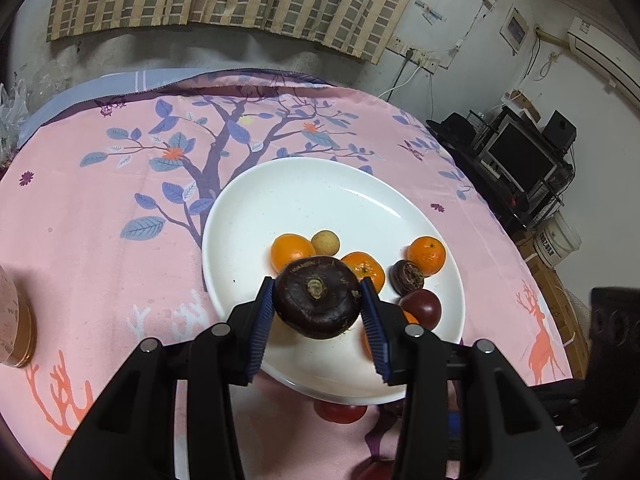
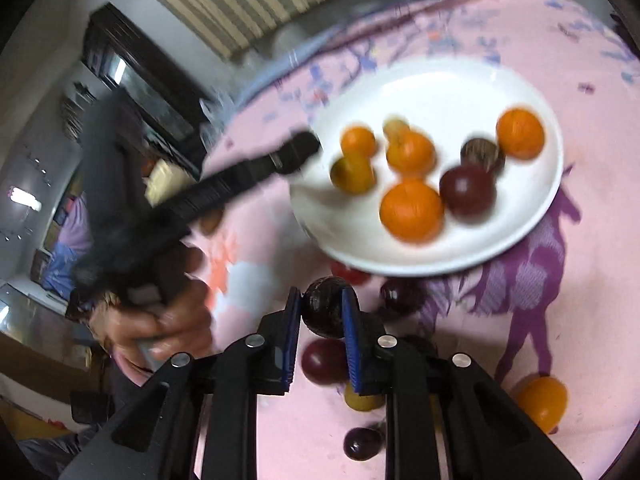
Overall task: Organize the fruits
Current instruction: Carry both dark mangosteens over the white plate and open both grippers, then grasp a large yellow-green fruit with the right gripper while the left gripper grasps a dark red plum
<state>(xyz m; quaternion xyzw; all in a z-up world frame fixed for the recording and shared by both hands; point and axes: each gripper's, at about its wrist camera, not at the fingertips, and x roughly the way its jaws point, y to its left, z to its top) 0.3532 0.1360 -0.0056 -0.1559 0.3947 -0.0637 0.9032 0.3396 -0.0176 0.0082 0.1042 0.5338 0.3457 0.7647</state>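
Fruits are split between a white plate (image 1: 256,216) and the pink printed cloth (image 1: 100,248) under it. The left wrist view is sharp: the left gripper (image 1: 318,304) is clamped on a large dark water chestnut (image 1: 318,302), its blue pads pressing both flanks, and holds it above the near part of the plate. Just beyond the fingertips lie three small oranges (image 1: 291,251), a pale longan (image 1: 325,242), a smaller dark chestnut (image 1: 407,277) and a dark red plum (image 1: 421,307). A red fruit (image 1: 340,412) peeks from under the plate's near rim, below the gripper. Far to the left of the gripper stands a brown jar (image 1: 14,320).

The right wrist view is blurred but shows what the first cannot: the right gripper (image 2: 322,312) is closed on a small dark round fruit (image 2: 325,308) short of the plate, over the cloth. Beneath and behind its fingers loose fruit lies on the cloth: a plum (image 2: 322,362), a yellow fruit (image 2: 360,400), a dark fruit (image 2: 362,442) and, off to the right, an orange (image 2: 544,402). To its left a hand (image 2: 160,320) grips the other tool, whose black arm reaches across to the plate's edge and hides part of the cloth.
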